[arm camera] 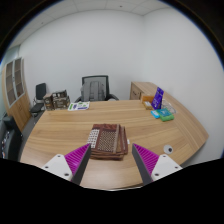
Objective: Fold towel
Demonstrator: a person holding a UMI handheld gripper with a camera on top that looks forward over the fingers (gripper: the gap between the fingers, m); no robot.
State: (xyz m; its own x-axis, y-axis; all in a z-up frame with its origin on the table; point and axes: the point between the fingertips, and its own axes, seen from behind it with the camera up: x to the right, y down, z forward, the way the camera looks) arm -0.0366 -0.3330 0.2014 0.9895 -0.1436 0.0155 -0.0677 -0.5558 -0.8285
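Nearest, the hand-held gripper (111,166) hangs above the tabletop (60,135) with its fingers spread wide and nothing between them, the purple pads (77,158) facing inward. Just ahead of the fingertips, roughly centred on the gap, lies the towel (109,140), a brown checked piece flat on the wood; it looks already doubled into a compact rectangle, though how many layers it has cannot be told. The wide stance and the straight-on line suggest the fingers are set to come down on the near edge of the towel, so the fold seems either about to begin or between stages. A small white object (168,149) sits near the right finger, apart from the towel. Farther across, well apart from the towel, stand a purple box (158,98) with teal items (164,115) beside it, and papers (79,105) toward the far edge. Beyond the tabletop a black chair (96,89) faces the white wall.
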